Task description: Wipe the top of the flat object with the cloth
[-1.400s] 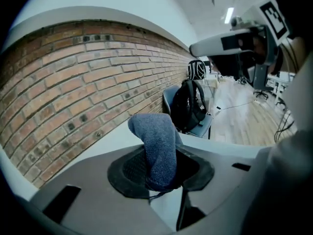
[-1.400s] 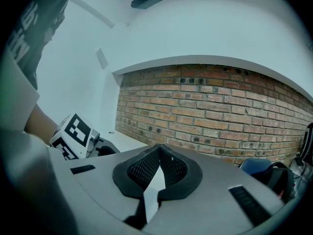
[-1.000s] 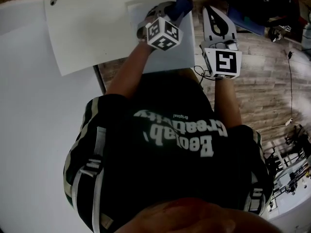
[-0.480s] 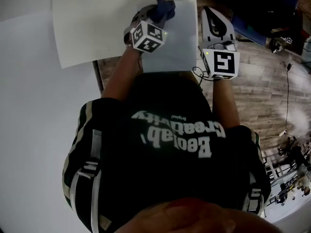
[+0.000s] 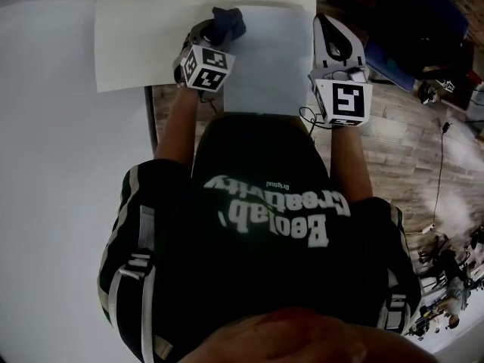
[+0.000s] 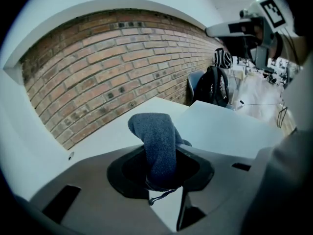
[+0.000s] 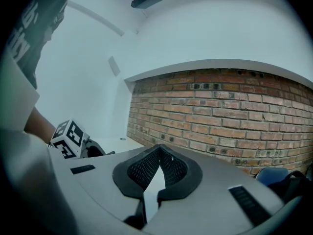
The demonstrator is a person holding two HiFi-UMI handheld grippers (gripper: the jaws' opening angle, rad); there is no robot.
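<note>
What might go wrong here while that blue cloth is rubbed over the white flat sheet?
1. The flat object juts past the table edge toward the person. The right hand-held gripper sits beside it, shut on nothing, so wiping may slide or tip it.
2. The cloth is held only by a narrow pinch in the left hand-held gripper. It might pull free, or the hard jaws might scrape the surface.
</note>
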